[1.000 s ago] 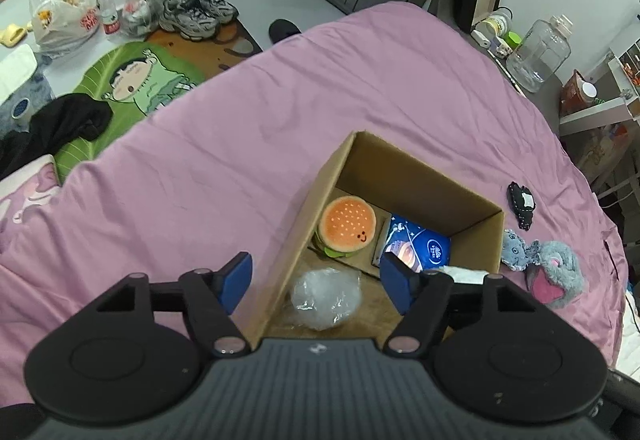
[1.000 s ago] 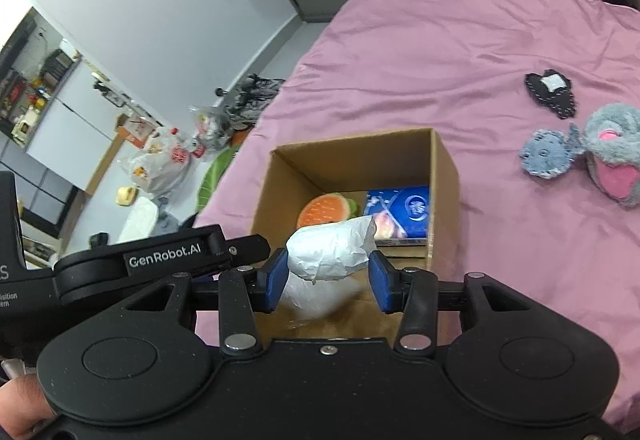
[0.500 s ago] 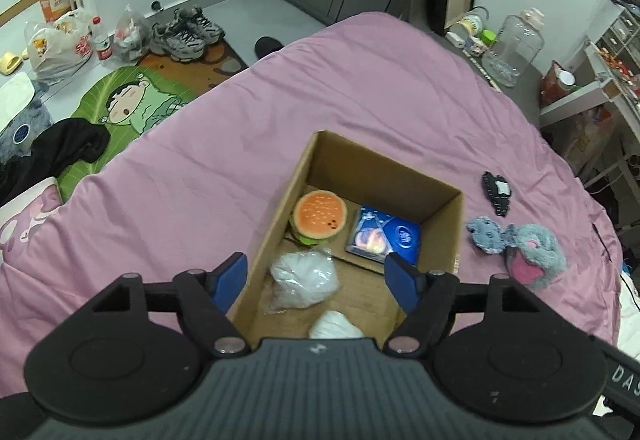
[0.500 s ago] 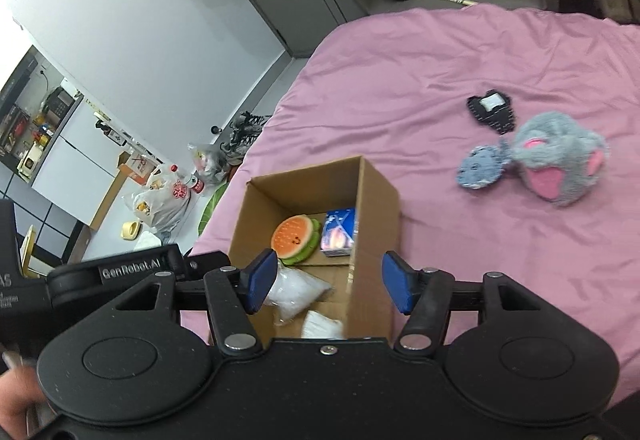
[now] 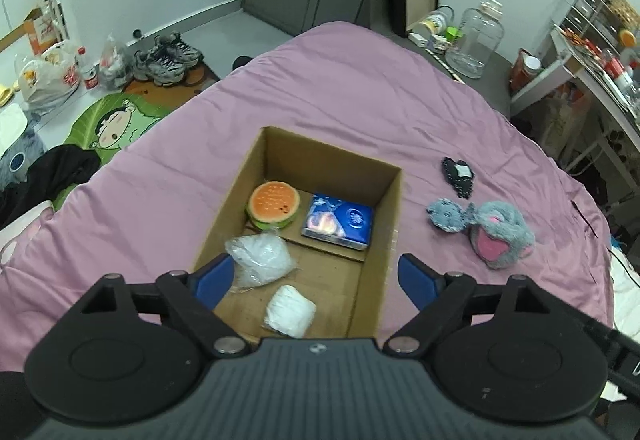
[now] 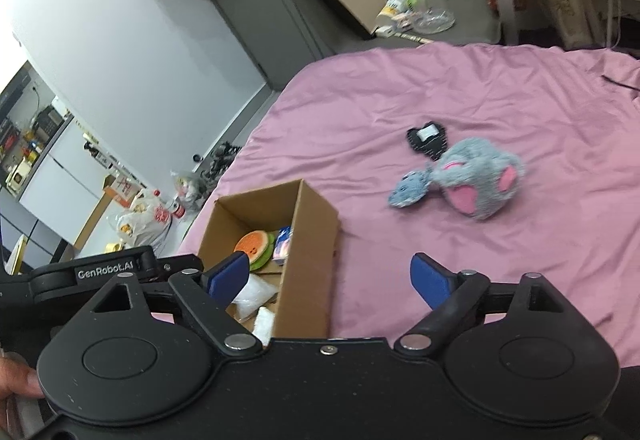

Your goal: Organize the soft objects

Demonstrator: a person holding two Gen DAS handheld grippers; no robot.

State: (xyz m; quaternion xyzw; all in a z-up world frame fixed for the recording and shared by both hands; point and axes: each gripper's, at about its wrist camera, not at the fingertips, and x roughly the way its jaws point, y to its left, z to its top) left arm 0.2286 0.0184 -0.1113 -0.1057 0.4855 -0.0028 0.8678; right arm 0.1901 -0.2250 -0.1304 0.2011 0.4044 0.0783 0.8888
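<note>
Both grippers are empty right now: the right gripper (image 6: 329, 274) has just been opening and its jaws are spread wide with nothing between them, and the left gripper (image 5: 316, 276) has likewise just been opening, nothing pinched. Using the cardboard box (image 5: 390, 208) on the pink bedspread (image 5: 340, 92) as the landmark: inside it are a burger plush (image 5: 273, 205) in the far corner, a blue pack (image 5: 339, 221) next to it, then a clear bag of white stuff (image 5: 260, 259) and a white wrapped bundle (image 5: 291, 311) at the near end. Looks to me like the drop-off step is done and it's time for the next pickup. Still outside the box, well off to its right side, are a grey plush (image 6: 476, 182) with pink patches, a little blue-grey plush (image 6: 410, 190) touching it, and a flat black piece (image 6: 427, 139) just beyond. Next move probably means swinging the right gripper over to that grey plush, and keeping the jaws wide since it's pretty bulky.
</note>
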